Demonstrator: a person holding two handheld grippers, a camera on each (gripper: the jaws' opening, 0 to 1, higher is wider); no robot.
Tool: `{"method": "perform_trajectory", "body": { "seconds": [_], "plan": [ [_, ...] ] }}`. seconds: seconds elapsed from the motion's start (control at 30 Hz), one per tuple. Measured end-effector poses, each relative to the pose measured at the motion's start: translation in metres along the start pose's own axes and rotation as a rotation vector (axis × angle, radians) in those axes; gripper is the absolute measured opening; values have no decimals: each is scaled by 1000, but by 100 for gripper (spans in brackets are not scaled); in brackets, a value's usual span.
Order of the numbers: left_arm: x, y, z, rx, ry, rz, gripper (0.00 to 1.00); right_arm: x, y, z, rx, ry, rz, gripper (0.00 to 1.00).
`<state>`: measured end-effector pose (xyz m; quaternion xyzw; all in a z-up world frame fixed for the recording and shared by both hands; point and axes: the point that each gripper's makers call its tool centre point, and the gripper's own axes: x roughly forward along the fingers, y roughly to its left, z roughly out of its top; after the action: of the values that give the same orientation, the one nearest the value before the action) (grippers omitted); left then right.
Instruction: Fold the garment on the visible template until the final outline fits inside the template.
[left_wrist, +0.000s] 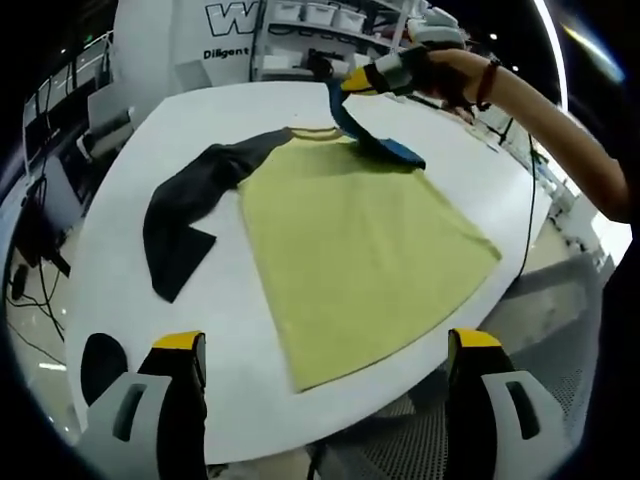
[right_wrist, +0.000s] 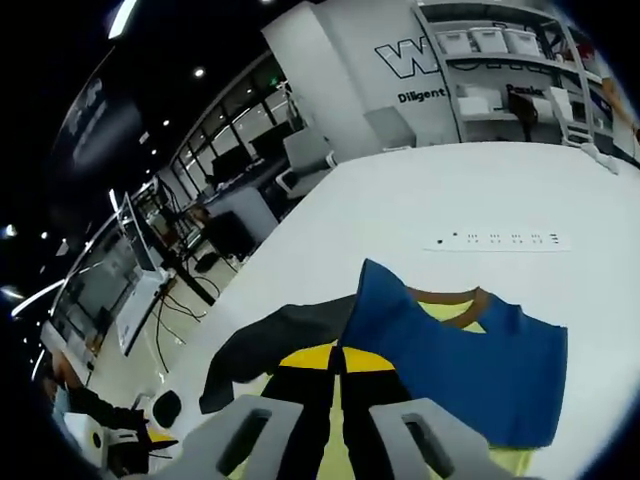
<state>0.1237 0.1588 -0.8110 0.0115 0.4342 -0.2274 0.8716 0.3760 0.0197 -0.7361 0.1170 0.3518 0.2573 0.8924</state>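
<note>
A yellow-green shirt (left_wrist: 360, 250) lies flat on the white table (left_wrist: 130, 180), its brown-edged collar (left_wrist: 318, 132) at the far end. Its dark grey sleeve (left_wrist: 185, 215) is spread out to the left. Its blue sleeve (left_wrist: 385, 145) is lifted off the table by my right gripper (left_wrist: 340, 82), which a hand holds over the collar. In the right gripper view my right gripper (right_wrist: 338, 358) is shut on the blue sleeve (right_wrist: 450, 360), with the grey sleeve (right_wrist: 280, 340) to the left. My left gripper (left_wrist: 325, 345) stands open over the shirt's near hem, holding nothing.
The table's rounded near edge (left_wrist: 400, 400) runs just beyond my left jaws. A person's arm (left_wrist: 545, 115) reaches in from the right. A white strip with dark marks (right_wrist: 500, 240) lies on the table past the collar. Shelves with boxes (left_wrist: 320, 20) and desks (right_wrist: 240, 210) stand around.
</note>
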Motion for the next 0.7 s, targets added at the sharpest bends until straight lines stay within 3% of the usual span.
{"method": "perform_trajectory", "body": {
  "seconds": [0.43, 0.63, 0.7],
  "plan": [
    [-1, 4, -3, 5, 6, 9, 99, 37, 36, -40, -84, 116, 29, 0],
    [-4, 7, -5, 4, 10, 16, 99, 51, 40, -61, -176, 165, 24, 0],
    [-5, 8, -6, 3, 8, 18, 99, 55, 43, -66, -178, 161, 58, 0]
  ]
}}
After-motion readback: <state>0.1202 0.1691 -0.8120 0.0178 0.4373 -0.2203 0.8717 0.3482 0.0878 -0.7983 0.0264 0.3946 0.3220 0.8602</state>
